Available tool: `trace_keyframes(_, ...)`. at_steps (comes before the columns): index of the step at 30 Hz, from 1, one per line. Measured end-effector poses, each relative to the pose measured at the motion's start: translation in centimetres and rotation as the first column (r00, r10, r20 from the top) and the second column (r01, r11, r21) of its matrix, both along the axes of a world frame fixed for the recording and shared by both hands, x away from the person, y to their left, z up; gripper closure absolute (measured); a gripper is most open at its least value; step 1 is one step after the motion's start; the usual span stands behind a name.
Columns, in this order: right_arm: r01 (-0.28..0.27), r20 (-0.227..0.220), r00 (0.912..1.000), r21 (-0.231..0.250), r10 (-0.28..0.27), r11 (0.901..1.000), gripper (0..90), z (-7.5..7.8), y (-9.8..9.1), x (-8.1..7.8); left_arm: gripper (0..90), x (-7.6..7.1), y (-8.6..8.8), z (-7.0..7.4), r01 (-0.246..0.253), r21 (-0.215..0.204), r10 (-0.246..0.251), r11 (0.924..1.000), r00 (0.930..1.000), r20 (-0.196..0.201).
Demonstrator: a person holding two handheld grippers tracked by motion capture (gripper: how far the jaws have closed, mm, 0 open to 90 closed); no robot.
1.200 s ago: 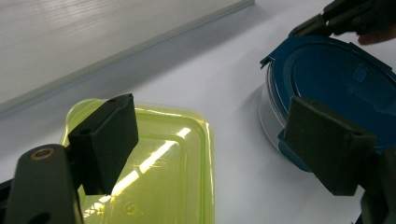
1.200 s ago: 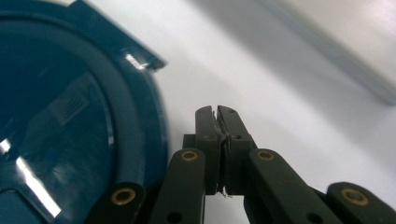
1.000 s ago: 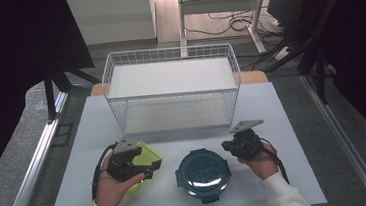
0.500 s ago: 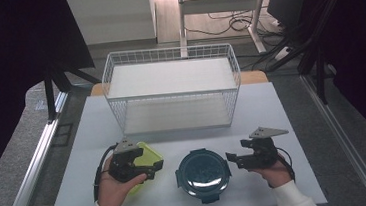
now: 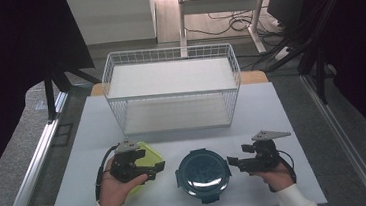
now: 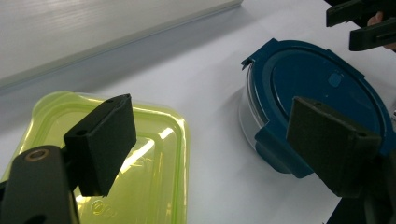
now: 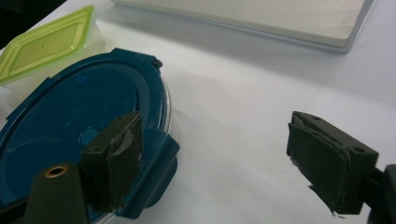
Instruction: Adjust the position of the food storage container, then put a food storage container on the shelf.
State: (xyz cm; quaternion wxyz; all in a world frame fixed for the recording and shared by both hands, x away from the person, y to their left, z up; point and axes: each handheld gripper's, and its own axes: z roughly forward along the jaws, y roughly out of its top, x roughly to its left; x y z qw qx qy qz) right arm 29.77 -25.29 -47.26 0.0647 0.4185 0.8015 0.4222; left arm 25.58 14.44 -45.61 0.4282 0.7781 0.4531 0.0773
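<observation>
Blue-lidded round container (image 5: 203, 174) sits beside yellow-green square container (image 5: 143, 161).

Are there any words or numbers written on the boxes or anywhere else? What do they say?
No words or numbers can be read here.
Yellow-green lid: a small raised mark near its bottom edge, too blurred to read.
Dark blue round lid: a small square raised patch, no letters visible.
White wire basket: no label seen.
Left gripper and right gripper: plain black pads, no print.

Grey carpet floor (image 5: 20, 162); dark curtains (image 5: 20, 42) either side; white desk frame (image 5: 222, 4), tangled cables (image 5: 229, 26) beyond
</observation>
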Motion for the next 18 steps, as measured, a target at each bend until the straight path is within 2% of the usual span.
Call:
trace_keyframes(12,-0.007,-0.014,0.9999,0.027,0.008,0.9996,17.0,-0.15,-0.18,-0.50,14.5,-0.30,-0.24,-0.15,-0.006,-0.006,0.006,1.0000,1.0000,-0.003)
trace_keyframes(14,-0.017,-0.017,0.9997,0.028,0.017,0.9995,18.6,-0.15,-0.14,-0.56,13.6,-0.35,-0.29,-0.16,-0.016,-0.024,0.016,0.9996,0.9998,-0.010)
trace_keyframes(18,-0.038,-0.043,0.9983,0.021,0.039,0.9991,18.9,-0.43,0.28,-0.51,12.3,-0.29,-0.68,-0.60,-0.020,-0.087,0.016,0.9960,0.9987,-0.048)
